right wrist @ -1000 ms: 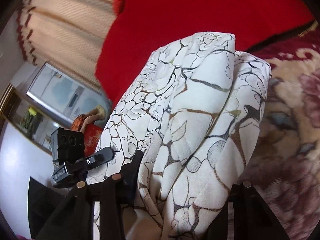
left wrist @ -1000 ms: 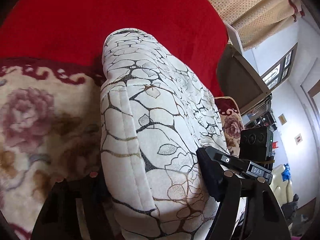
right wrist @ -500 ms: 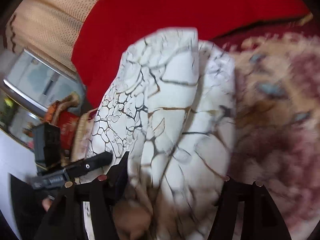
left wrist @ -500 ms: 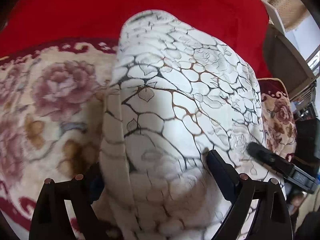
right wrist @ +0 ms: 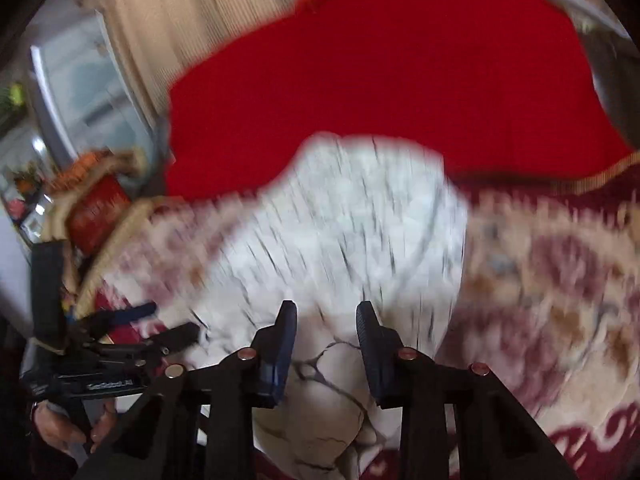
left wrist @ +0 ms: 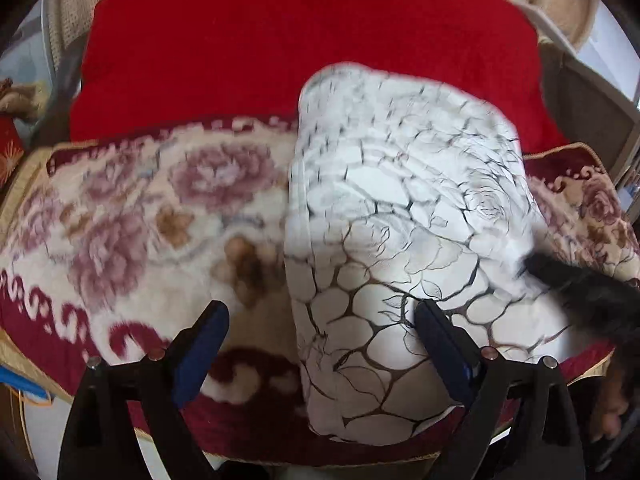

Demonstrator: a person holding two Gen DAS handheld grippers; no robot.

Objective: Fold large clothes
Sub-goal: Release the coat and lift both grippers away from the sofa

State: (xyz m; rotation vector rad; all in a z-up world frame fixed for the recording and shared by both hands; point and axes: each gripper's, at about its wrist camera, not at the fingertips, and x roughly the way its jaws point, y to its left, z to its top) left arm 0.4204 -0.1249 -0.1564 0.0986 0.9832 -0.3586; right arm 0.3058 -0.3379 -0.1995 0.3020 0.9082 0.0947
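Note:
A folded white garment with a dark crackle and rose print [left wrist: 404, 232] lies on a floral blanket [left wrist: 120, 220]. It also shows, blurred, in the right wrist view [right wrist: 344, 224]. My left gripper [left wrist: 320, 336] is open wide, its jaws apart over the garment's near left edge, holding nothing. My right gripper [right wrist: 326, 332] hovers over the garment's near end with its jaws partly apart and a fold of cloth showing between them; it appears open. The right gripper's dark tip [left wrist: 576, 280] shows at the garment's right side in the left wrist view.
A red cloth [left wrist: 304, 52] covers the back of the sofa behind the blanket. A beige curtain [right wrist: 192, 24] and a glass cabinet [right wrist: 80, 92] stand at the left. The left gripper's body [right wrist: 92, 372] and the hand holding it show at the lower left.
Both grippers let go of the garment and pulled back and up. The garment, held bunched between the jaws before, now lies flat and folded on the blanket. The right jaws have narrowed.

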